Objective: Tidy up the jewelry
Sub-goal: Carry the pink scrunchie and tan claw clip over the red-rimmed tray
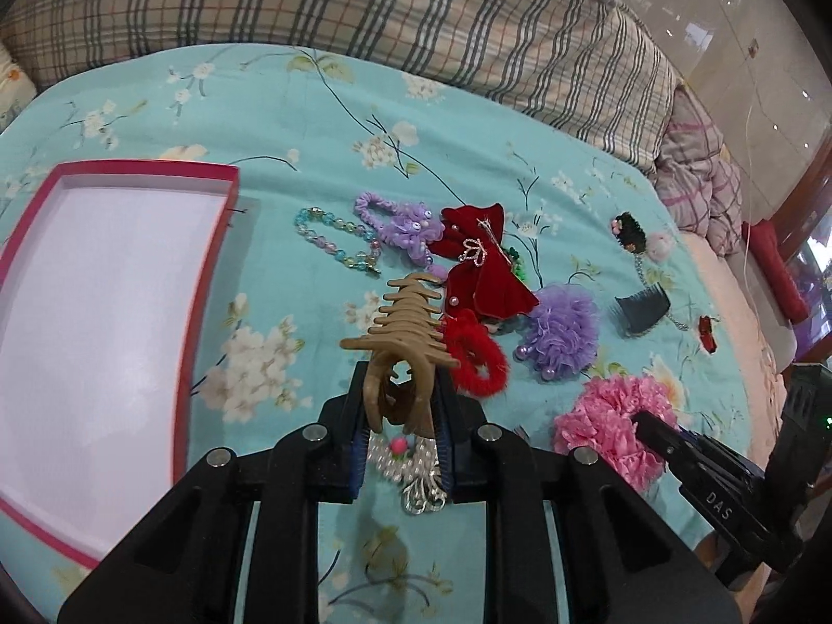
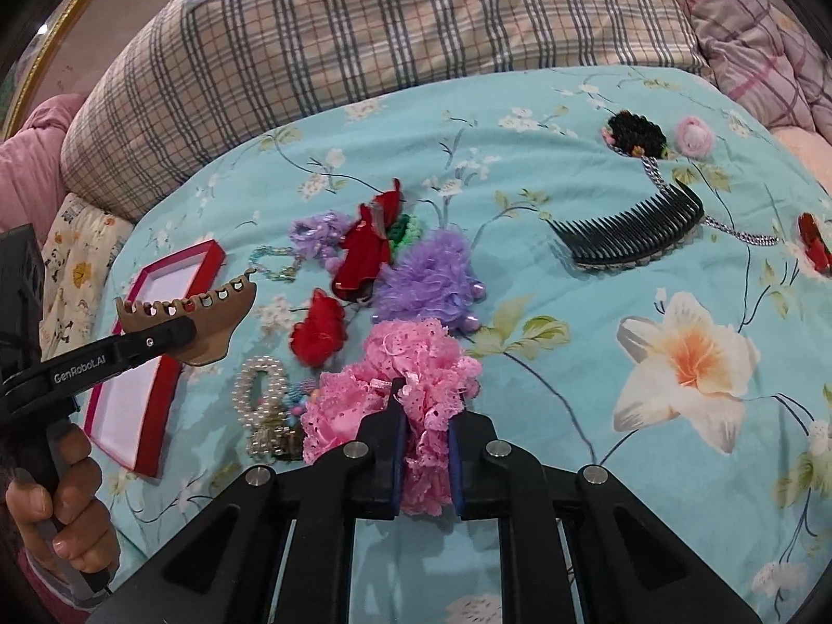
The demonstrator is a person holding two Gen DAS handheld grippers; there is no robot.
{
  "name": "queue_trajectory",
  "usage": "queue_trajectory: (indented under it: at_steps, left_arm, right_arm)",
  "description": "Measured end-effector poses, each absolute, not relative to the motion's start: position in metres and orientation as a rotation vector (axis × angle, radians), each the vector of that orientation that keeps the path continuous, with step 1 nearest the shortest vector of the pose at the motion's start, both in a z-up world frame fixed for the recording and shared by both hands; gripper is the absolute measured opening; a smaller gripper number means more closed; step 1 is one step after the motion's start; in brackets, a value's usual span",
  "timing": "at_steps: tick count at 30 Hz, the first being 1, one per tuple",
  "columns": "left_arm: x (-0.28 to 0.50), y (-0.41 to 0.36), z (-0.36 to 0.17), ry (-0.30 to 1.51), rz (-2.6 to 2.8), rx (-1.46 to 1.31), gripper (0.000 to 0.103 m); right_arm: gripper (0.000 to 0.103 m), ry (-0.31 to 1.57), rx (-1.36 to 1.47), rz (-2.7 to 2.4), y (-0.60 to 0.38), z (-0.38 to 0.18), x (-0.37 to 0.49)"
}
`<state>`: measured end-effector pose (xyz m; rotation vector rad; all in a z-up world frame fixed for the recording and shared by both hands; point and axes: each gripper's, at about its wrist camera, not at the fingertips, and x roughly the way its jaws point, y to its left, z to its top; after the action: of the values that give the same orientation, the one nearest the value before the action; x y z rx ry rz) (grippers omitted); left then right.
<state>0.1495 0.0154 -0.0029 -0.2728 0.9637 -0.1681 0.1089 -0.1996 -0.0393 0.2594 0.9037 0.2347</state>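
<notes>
The left gripper [image 1: 400, 405] clamps a tan plastic claw hair clip [image 1: 403, 335] at frame centre; the right gripper [image 2: 424, 447] pinches a pink lace scrunchie [image 2: 395, 395]. Next, probably, both go into the shallow red-rimmed white box [image 1: 208, 270] at left.

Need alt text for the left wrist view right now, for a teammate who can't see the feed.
The left tongs grip a tan claw hair clip above a floral turquoise bedspread. An open, empty red-rimmed box sits to the left; a bead bracelet, red velvet bow and purple scrunchie lie ahead. At right, the right tongs pinch a pink lace scrunchie.
</notes>
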Motion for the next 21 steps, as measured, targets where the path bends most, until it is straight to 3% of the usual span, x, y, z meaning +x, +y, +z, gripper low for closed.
queue_trajectory:
  at_steps: [21]
  left_arm:
    - [0.095, 0.144, 0.022, 0.842, 0.036, -0.338, 0.019]
  right_arm:
    - [0.012, 0.883, 0.184, 0.479, -0.078, -0.01, 0.104]
